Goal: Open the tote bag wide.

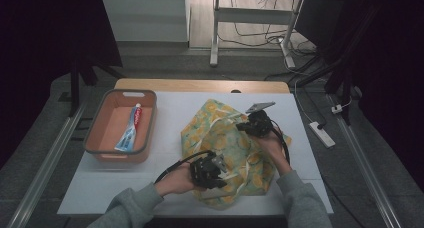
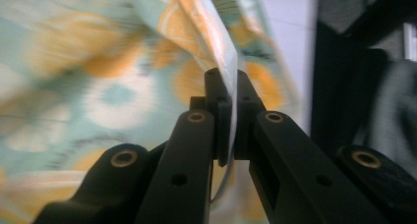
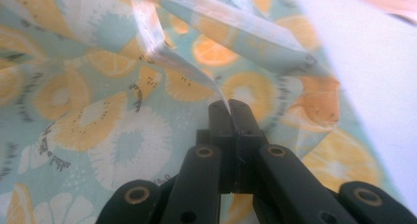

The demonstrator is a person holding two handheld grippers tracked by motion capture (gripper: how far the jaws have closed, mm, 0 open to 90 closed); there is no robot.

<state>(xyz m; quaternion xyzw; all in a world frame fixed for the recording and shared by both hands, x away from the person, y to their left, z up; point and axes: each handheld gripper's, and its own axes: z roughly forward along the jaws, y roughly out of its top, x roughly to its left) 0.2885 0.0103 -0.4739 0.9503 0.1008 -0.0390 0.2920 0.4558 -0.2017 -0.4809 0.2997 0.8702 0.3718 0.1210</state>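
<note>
Lying crumpled near the middle of the table (image 1: 165, 113), right of the basket (image 1: 102, 120), the bag (image 1: 225, 138) was printed with orange and lemon slices on pale green. It was judged light, thin and limp, a slick film likely to slide out of a weak pinch and to sag wherever it was left unsupported. The left gripper (image 2: 227, 94) was closed on a thin edge of the bag at its near side; the right gripper (image 3: 230, 106) was clamped on a whitish strip at the far side. The rim edges and the pale strip, possibly a handle, were judged the best places to be gripped. Small dark lettering on the bag could not be read. On the toothpaste (image 1: 131, 128) in the basket, no brand could be made out.
</note>
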